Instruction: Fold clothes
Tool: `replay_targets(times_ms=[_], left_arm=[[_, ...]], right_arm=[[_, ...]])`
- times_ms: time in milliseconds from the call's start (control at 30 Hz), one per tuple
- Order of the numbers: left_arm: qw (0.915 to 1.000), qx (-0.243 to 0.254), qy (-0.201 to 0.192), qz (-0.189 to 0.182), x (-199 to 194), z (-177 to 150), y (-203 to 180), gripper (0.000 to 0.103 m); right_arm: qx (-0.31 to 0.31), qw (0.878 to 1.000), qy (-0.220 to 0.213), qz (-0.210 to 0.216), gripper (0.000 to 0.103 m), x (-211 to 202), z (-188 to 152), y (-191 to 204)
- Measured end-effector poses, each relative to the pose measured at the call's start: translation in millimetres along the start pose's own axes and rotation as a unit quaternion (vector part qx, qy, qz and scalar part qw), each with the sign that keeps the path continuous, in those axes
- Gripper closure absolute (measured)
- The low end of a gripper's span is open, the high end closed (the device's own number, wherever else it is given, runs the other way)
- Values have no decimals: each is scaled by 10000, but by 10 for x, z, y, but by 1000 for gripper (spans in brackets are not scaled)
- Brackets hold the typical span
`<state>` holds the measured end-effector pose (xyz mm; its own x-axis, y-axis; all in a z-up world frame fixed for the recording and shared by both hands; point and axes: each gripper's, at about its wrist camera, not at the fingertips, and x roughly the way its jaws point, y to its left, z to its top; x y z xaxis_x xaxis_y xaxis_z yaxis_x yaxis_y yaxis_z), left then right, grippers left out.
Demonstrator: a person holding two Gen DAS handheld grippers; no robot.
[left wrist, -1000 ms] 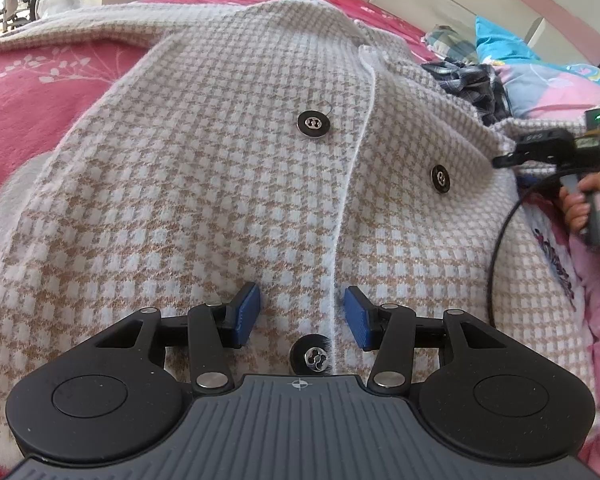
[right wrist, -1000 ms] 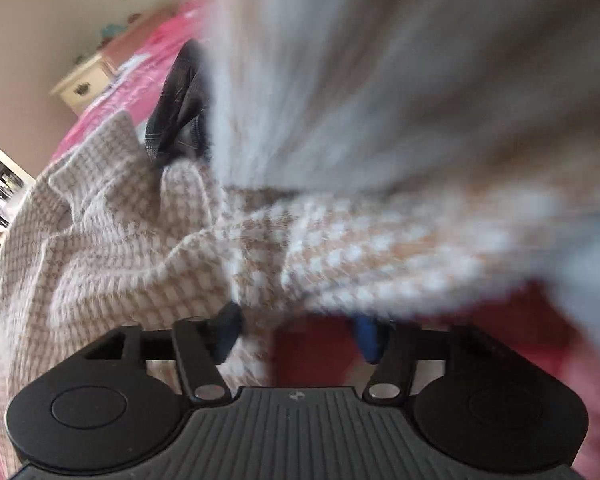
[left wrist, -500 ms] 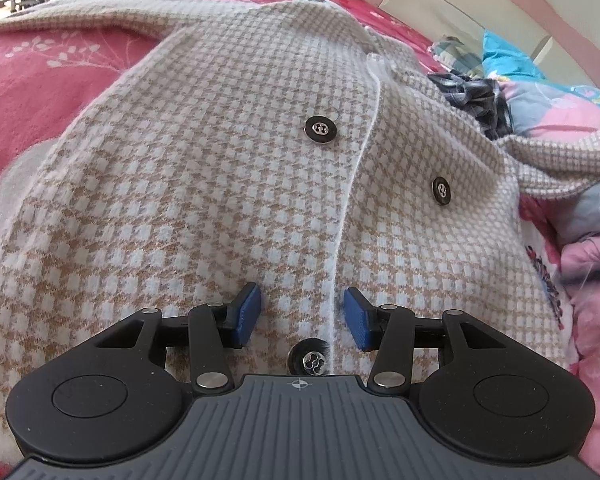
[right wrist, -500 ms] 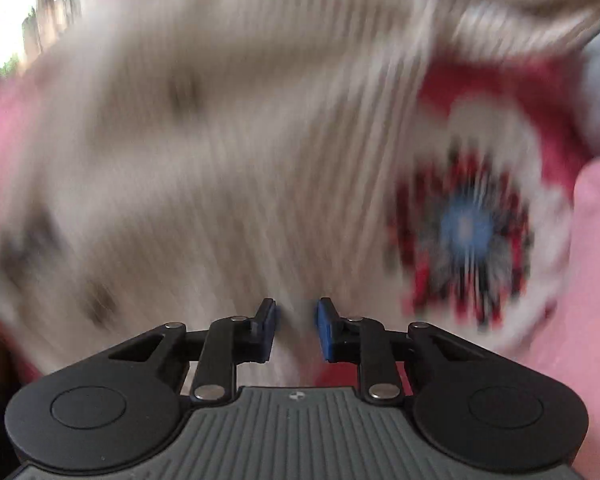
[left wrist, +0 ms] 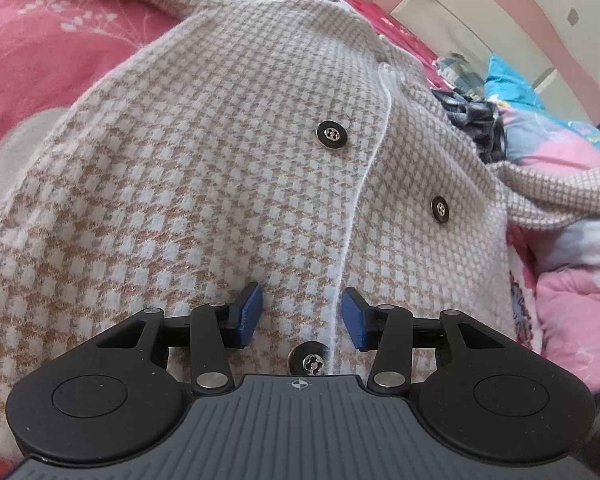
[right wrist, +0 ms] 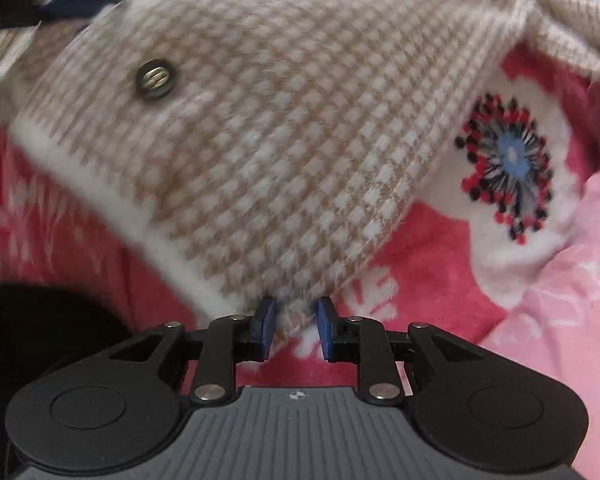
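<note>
A beige and white checked cardigan (left wrist: 228, 184) with dark round buttons lies spread on a pink bedspread (left wrist: 40, 52). My left gripper (left wrist: 302, 314) is open and hovers over the cardigan's lower front, its jaws either side of the white placket edge, with a button (left wrist: 311, 362) just below. In the right wrist view the cardigan (right wrist: 284, 148) shows its bottom corner. My right gripper (right wrist: 296, 326) has its jaws narrowly apart around that corner; the cloth sits between the blue pads (right wrist: 265, 322). One sleeve (left wrist: 564, 192) lies out to the right.
A dark checked garment (left wrist: 476, 120) and blue and pink bedding (left wrist: 552, 136) lie at the far right near the pink headboard (left wrist: 520, 4). The bedspread has a white flower print (right wrist: 508, 168). A pink quilt (right wrist: 572, 280) is at the right.
The right gripper swung from the raised sleeve down to the cardigan's bottom corner and its jaws narrowed. The sleeve now lies on the bed. The left gripper shifted slightly forward, still open.
</note>
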<state>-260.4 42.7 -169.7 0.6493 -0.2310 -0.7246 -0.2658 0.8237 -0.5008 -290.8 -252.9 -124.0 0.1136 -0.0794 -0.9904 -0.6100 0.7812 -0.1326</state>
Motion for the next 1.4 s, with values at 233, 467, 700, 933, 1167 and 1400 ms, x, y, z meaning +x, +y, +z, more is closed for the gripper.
replay_targets(times_ms=[233,467,700,933,1167,1400], left_arm=[[9999,-83,68,-37,-68,69,54,59],[9986,-94,-471,238,-188,125,95,58],[9979,-301,-554,153,-180,163,174,58],[9979,-206,-602,-139,-240,171,95,56],[9994,35,-267,-238,80,219,-248,56],[9977,495,-309,-336,212,91,-308,59]], right_arm=[[189,9927,-1047,563,79,-503,210,221],[-64,9894,-1303,641,71,-30,535,553],[765,9701,-1989,1161,62,-443,717,343],[1331,9494,-2759,700,61,-621,1285,17],[1498,9315,-3270,546,47,-711,2528,-520],[1952,9424,-2499,1067,47,-248,3729,-823]])
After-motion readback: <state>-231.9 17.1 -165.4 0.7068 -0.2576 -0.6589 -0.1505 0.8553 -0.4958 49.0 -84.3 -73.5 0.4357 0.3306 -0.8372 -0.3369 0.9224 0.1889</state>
